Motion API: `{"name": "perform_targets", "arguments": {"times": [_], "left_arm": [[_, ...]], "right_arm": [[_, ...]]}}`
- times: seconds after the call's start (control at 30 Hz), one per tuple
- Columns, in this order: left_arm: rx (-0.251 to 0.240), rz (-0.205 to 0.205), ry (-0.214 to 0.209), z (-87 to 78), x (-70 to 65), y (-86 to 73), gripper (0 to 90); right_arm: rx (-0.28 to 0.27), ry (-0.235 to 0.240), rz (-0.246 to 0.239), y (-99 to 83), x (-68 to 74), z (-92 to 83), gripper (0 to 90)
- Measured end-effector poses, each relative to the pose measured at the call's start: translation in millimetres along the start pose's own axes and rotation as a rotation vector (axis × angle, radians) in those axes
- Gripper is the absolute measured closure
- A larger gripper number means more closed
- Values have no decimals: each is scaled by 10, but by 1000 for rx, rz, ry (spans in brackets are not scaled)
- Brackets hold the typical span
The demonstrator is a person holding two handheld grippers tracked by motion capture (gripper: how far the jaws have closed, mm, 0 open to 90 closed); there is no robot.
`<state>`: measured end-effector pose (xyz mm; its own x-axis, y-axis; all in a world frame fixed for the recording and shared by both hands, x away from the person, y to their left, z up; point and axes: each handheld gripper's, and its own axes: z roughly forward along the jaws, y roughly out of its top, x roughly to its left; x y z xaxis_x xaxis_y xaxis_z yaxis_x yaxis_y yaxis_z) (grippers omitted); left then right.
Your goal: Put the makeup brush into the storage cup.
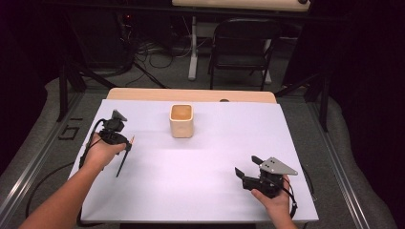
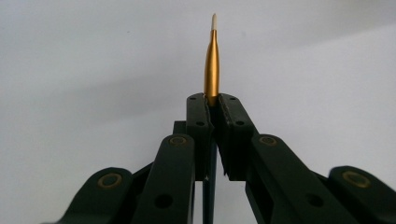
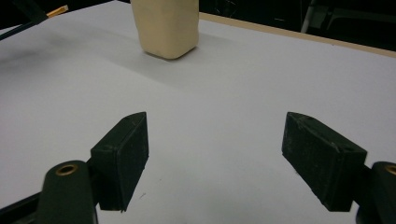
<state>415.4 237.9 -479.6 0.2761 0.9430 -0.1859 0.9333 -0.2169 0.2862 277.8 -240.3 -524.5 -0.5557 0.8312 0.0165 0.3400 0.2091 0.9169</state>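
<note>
My table [image 1: 191,95] is wooden, with a white sheet [image 1: 200,176] spread over nearly all of it. A beige cup [image 1: 181,121] stands upright on the sheet, well ahead of my right jaws and a little left of the gap between them, and off to the side of my left jaws.
</note>
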Motion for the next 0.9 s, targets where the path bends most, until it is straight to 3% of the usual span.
{"name": "perform_targets", "arguments": {"times": [0.33,0.57,0.9], "left_arm": [[-144,65,-71,-164,-110,-99,839],[-270,110,-88,-231,-222,-219,839],[-394,129,-144,-297,-276,-335,839]], "right_arm": [[2,-1,-1,0,3,0,229],[5,-1,0,-1,5,6,229],[1,-3,3,-6,10,21,229]]}}
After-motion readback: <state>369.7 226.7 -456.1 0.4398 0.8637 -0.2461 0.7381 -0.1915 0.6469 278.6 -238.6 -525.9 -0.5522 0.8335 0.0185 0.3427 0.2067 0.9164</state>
